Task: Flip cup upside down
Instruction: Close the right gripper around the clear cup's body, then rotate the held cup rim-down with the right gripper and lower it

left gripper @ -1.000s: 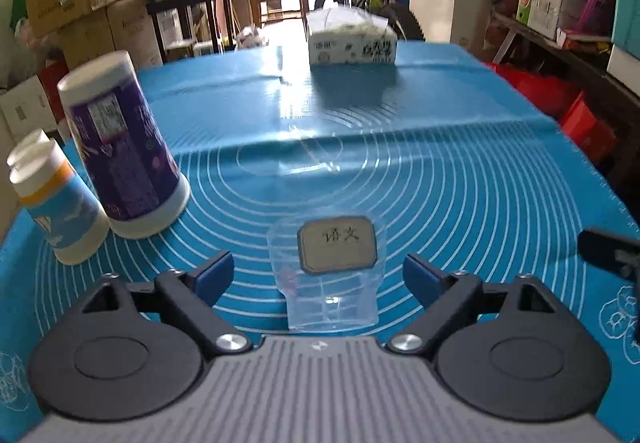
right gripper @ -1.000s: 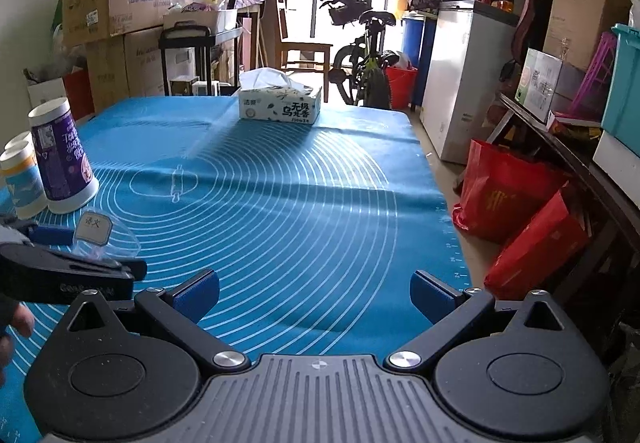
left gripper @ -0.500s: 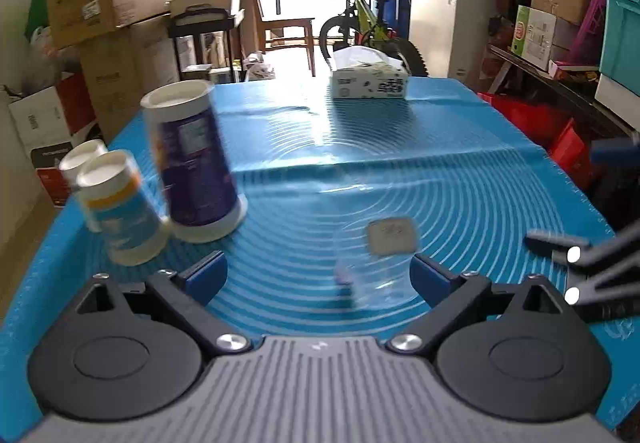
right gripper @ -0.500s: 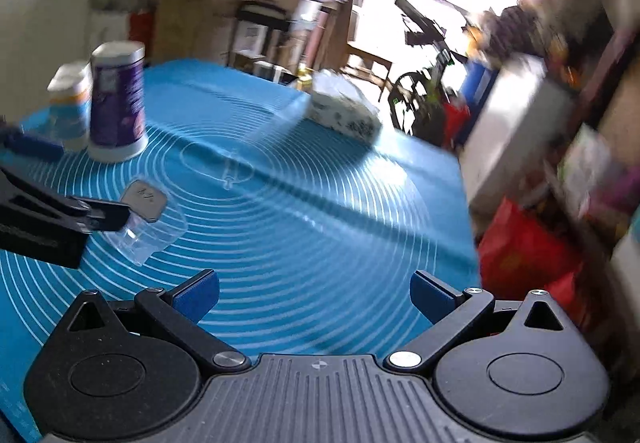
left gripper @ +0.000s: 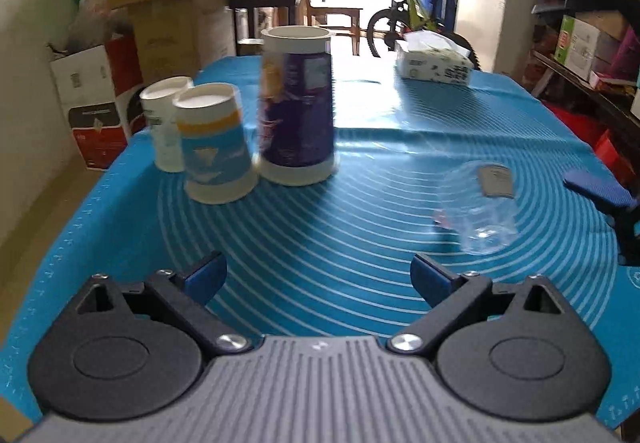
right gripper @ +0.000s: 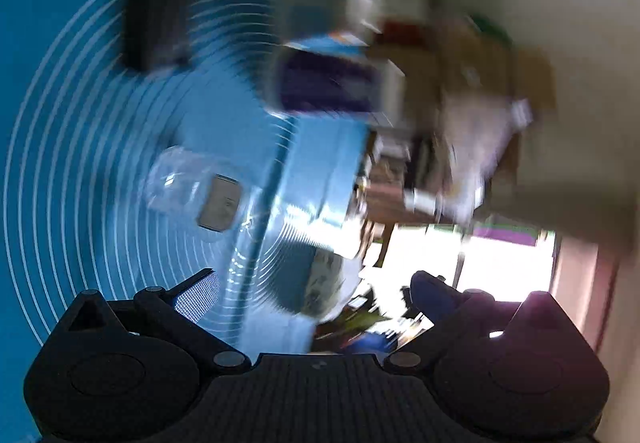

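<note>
A clear plastic cup with a grey label stands on the blue baking mat, ahead and to the right of the left gripper, whose jaws are spread apart and empty. The right gripper, rolled sideways with jaws apart, has the cup ahead-left, untouched. Three paper cups stand far left.

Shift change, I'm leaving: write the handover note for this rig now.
Left tongs: open, empty, aimed at the mat.
Right tongs: open, empty, rolled sideways, facing the cup; view blurred.
Cup: clear, on the mat, ungripped, apparently mouth up, right of three inverted paper cups.
Done: no flip yet.
Left: grip the cup, turn it over, set it down.
</note>
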`<state>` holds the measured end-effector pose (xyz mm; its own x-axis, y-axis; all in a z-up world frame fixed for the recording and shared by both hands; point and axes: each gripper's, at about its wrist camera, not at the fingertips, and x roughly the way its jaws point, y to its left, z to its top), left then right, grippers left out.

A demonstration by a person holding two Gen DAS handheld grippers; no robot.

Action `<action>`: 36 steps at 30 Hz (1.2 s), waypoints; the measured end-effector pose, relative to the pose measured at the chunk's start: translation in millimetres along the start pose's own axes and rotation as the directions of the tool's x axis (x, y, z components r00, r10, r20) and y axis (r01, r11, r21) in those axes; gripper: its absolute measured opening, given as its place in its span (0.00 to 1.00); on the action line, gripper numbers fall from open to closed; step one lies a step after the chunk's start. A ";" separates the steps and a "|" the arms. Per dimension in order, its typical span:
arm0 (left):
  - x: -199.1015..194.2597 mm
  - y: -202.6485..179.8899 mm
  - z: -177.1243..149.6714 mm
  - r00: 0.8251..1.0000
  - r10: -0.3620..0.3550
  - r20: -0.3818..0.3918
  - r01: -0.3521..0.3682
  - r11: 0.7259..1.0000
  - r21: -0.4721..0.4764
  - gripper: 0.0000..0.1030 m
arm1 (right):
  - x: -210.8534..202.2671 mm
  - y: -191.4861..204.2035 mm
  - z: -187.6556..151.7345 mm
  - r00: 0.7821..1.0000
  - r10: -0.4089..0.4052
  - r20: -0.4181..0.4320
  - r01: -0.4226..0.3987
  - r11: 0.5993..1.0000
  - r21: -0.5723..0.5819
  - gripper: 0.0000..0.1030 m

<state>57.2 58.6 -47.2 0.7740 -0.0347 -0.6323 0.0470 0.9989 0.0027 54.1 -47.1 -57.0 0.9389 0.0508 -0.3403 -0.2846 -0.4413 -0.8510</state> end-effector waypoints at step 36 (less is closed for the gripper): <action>10.9 26.7 -14.9 1.000 -0.006 0.009 0.007 0.998 -0.062 0.95 | 34.5 80.2 7.6 0.968 0.196 0.159 0.027 0.546 -0.838 0.53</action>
<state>57.4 85.4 -65.6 0.7794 -0.0413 -0.6252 0.0128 0.9987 -0.0500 62.1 -74.0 -140.1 0.8221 0.1050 -0.5595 0.0321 -0.9898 -0.1385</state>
